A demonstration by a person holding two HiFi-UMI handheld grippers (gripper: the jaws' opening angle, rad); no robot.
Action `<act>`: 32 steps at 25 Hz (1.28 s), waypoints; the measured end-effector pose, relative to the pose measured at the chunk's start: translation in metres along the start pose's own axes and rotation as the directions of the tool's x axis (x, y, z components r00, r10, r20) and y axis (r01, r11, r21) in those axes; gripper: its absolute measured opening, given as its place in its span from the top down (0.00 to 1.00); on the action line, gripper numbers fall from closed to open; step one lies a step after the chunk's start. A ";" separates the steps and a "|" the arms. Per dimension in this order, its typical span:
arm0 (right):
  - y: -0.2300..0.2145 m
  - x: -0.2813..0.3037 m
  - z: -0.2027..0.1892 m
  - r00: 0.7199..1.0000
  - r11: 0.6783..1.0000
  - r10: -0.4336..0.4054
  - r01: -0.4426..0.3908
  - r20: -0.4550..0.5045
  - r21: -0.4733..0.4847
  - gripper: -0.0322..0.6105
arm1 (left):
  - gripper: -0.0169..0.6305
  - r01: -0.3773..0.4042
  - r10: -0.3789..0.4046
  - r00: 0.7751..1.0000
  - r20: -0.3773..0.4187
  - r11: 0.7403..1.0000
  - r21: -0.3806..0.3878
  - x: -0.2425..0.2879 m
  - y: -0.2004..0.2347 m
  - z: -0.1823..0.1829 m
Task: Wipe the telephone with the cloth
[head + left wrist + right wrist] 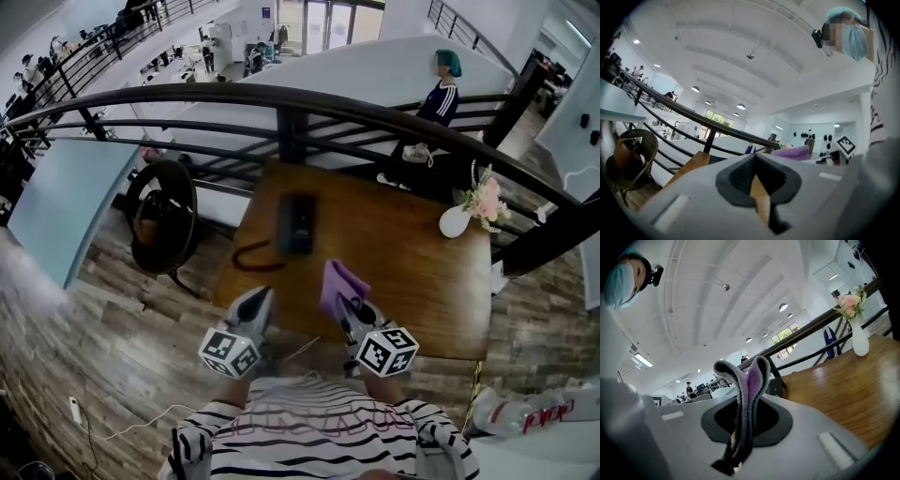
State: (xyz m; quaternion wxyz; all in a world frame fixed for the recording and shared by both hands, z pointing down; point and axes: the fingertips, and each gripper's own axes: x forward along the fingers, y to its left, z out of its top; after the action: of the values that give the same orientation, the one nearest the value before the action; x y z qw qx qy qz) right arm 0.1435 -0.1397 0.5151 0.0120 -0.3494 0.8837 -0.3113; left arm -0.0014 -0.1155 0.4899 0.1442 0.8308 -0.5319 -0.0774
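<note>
The right tool (349, 311) at the counter's (412, 267) near edge pinches the purple cloth (339, 284). The left tool (262, 298) beside it is pressed together, empty. The telephone (298, 223) lies farther off.

White vase (455, 222) of pink flowers (486, 199) on wooden table (403, 272); wicker chair (161, 217) beside; black railing (291, 98) behind

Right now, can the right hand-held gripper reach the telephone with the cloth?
Probably yes. The right hand-held gripper, clamped on the cloth, has only bare table between it and the telephone; the vase stands well aside.
</note>
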 end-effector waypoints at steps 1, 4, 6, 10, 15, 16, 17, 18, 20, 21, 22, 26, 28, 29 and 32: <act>0.000 0.007 0.002 1.000 1.000 -0.012 0.012 0.004 0.000 0.89 | 0.97 0.014 -0.014 1.000 -0.004 1.000 0.002 0.006 0.007 0.004; 0.002 0.029 0.009 0.999 0.999 -0.045 0.045 0.018 0.000 0.89 | 0.97 0.057 -0.057 0.998 -0.012 0.998 0.005 0.018 0.027 0.017; 0.005 0.046 0.013 0.997 0.998 -0.064 0.064 0.033 0.002 0.89 | 0.97 0.088 -0.087 0.996 -0.026 0.996 0.007 0.024 0.042 0.024; 0.015 0.078 0.016 0.993 0.995 -0.104 0.104 0.059 0.009 0.89 | 0.97 0.148 -0.146 0.987 -0.061 0.989 0.014 0.033 0.072 0.034; 0.022 0.113 0.011 0.982 0.986 -0.165 0.164 0.092 0.025 0.89 | 0.97 0.222 -0.219 0.971 -0.092 0.975 0.022 0.041 0.106 0.043; 0.023 0.118 0.009 0.979 0.984 -0.179 0.177 0.101 0.029 0.89 | 0.97 0.236 -0.233 0.967 -0.098 0.971 0.022 0.041 0.112 0.044; 0.024 0.123 0.009 0.975 0.981 -0.192 0.189 0.109 0.031 0.89 | 0.97 0.251 -0.247 0.963 -0.104 0.968 0.022 0.041 0.118 0.045; 0.026 0.128 0.009 0.972 0.979 -0.203 0.201 0.116 0.032 0.89 | 0.97 0.264 -0.260 0.959 -0.109 0.964 0.023 0.042 0.123 0.047; 0.029 0.139 0.010 0.967 0.975 -0.224 0.222 0.125 0.028 0.89 | 0.97 0.283 -0.279 0.954 -0.114 0.959 0.021 0.043 0.135 0.051; 0.030 0.144 0.010 0.964 0.973 -0.232 0.231 0.125 0.024 0.89 | 0.97 0.288 -0.284 0.952 -0.116 0.957 0.018 0.044 0.141 0.053; 0.030 0.149 0.010 0.963 0.971 -0.240 0.239 0.124 0.021 0.89 | 0.97 0.292 -0.288 0.950 -0.117 0.956 0.014 0.045 0.146 0.054; 0.023 0.163 0.008 0.961 0.966 -0.257 0.257 0.101 0.011 0.89 | 0.97 0.299 -0.298 0.947 -0.117 0.954 -0.005 0.049 0.157 0.051; 0.016 0.172 0.010 0.965 0.968 -0.249 0.249 0.087 0.006 0.89 | 0.97 0.290 -0.289 0.951 -0.109 0.957 -0.008 0.052 0.159 0.051; 0.014 0.176 0.011 0.967 0.970 -0.242 0.243 0.078 0.002 0.89 | 0.97 0.281 -0.280 0.954 -0.104 0.960 -0.008 0.053 0.161 0.051; 0.007 0.190 0.014 0.974 0.975 -0.220 0.221 0.048 -0.017 0.89 | 0.97 0.251 -0.251 0.963 -0.094 0.968 -0.011 0.056 0.162 0.052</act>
State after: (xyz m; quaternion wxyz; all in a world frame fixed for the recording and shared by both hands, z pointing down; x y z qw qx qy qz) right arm -0.0009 -0.2618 0.5367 -0.0062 -0.4522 0.8424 -0.2930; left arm -0.1324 -0.2377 0.4938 0.1580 0.8944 -0.4147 -0.0554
